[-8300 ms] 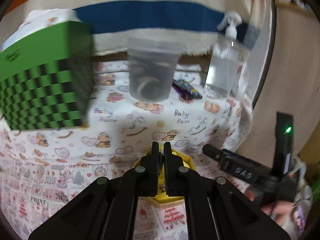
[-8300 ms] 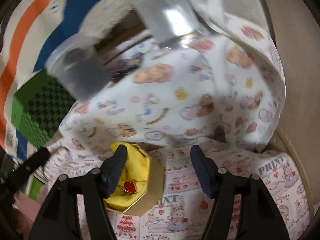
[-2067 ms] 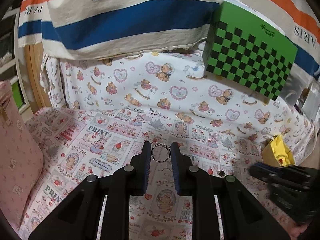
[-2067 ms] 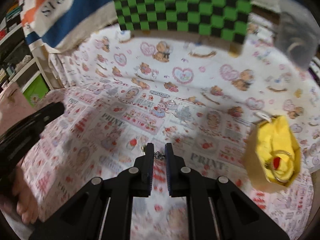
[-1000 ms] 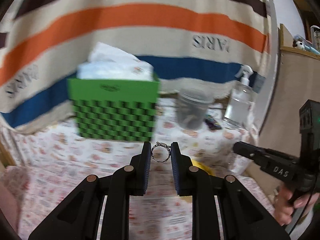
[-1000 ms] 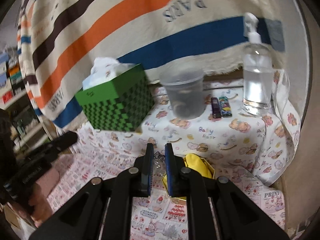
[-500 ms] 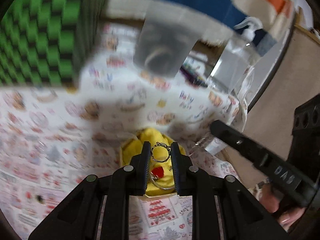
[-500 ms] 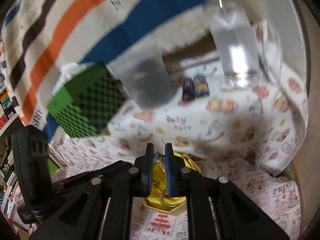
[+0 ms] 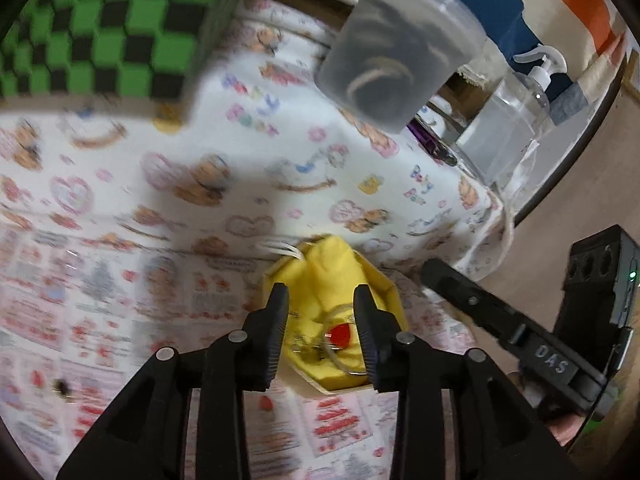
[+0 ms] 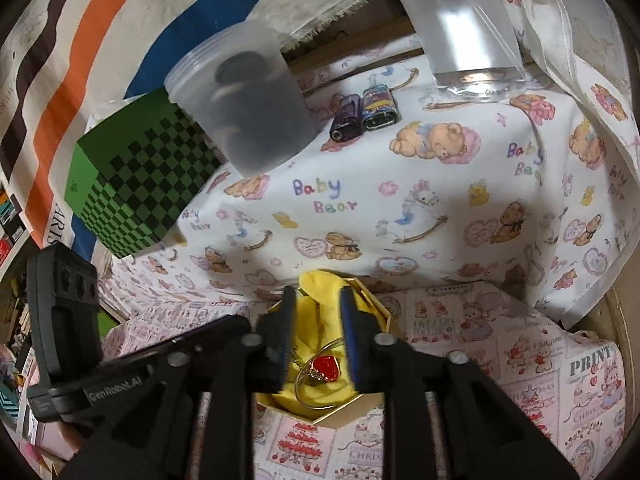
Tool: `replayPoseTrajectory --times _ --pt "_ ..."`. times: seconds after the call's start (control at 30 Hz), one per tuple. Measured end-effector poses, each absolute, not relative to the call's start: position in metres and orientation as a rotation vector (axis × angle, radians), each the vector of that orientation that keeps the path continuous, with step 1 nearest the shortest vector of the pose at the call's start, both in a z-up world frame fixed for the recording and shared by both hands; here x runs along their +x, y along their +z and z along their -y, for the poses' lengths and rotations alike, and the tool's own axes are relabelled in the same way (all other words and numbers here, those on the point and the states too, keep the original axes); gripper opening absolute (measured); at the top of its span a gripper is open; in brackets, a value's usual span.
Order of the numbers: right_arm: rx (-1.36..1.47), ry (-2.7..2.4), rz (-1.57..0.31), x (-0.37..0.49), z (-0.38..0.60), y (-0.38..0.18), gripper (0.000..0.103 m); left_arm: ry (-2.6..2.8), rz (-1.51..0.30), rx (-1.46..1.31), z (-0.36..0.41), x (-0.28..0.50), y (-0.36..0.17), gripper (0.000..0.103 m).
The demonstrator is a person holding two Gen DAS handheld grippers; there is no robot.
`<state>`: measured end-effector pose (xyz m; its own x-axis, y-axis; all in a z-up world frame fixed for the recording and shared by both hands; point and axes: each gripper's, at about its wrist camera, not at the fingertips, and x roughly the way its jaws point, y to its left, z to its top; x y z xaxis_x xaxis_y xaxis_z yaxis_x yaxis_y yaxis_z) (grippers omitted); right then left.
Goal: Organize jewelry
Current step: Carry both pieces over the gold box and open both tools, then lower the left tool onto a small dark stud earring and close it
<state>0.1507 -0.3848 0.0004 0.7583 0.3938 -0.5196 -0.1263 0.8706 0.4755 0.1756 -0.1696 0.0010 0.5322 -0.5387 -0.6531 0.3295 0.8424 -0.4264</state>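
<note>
A small hexagonal box lined with yellow cloth (image 9: 320,272) (image 10: 320,300) sits on the printed cloth. Inside it lie a ring with a red heart stone (image 9: 338,335) (image 10: 326,366), a thin bangle (image 10: 304,380) and a small silver ring (image 9: 306,350). My left gripper (image 9: 322,326) is open right over the box, fingers either side of the jewelry. My right gripper (image 10: 318,330) is open over the same box from the other side. Each gripper's body shows in the other's view.
A green checkered tissue box (image 10: 136,184), a frosted plastic tub (image 10: 244,112), a clear pump bottle (image 9: 504,124) and two small lighters (image 10: 364,114) stand on the raised bear-print ledge behind. A small dark item (image 9: 62,386) lies on the cloth at left.
Both grippers have opened over the yellow box. The silver ring the left one held and the small piece the right one held are out of the jaws; a small ring now lies in the box.
</note>
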Motion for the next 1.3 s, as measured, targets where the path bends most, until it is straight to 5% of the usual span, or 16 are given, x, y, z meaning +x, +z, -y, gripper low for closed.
replayPoseTrajectory --times 0.1,0.23,0.3,0.5,0.83,1.07,1.23,1.3 --pt "0.434 0.285 -0.629 0.147 0.384 0.005 0.037 -0.465 -0.815 -0.203 0.155 0.166 0.017 0.034" --pt "0.410 0.266 -0.561 0.136 0.382 0.013 0.081 -0.377 -0.696 -0.128 0.129 0.145 0.042 0.049" --pt "0.363 0.241 -0.523 0.130 0.376 0.019 0.094 -0.328 -0.617 -0.079 0.115 0.130 0.054 0.056" --pt "0.306 0.248 -0.428 0.113 0.357 0.030 0.103 -0.249 -0.445 -0.046 0.074 0.091 0.064 0.086" --pt "0.230 0.243 -0.437 0.111 0.322 0.019 0.103 -0.101 -0.688 -0.086 0.040 0.120 0.017 0.088" --pt "0.199 0.289 -0.528 0.110 0.307 0.005 0.103 -0.065 -0.875 -0.029 0.045 0.132 -0.017 0.070" --pt "0.182 0.287 -0.572 0.110 0.301 -0.002 0.103 -0.082 -0.939 0.005 0.053 0.137 -0.034 0.035" --pt "0.157 0.280 -0.580 0.111 0.297 -0.004 0.103 -0.090 -0.934 0.031 0.057 0.136 -0.035 0.029"
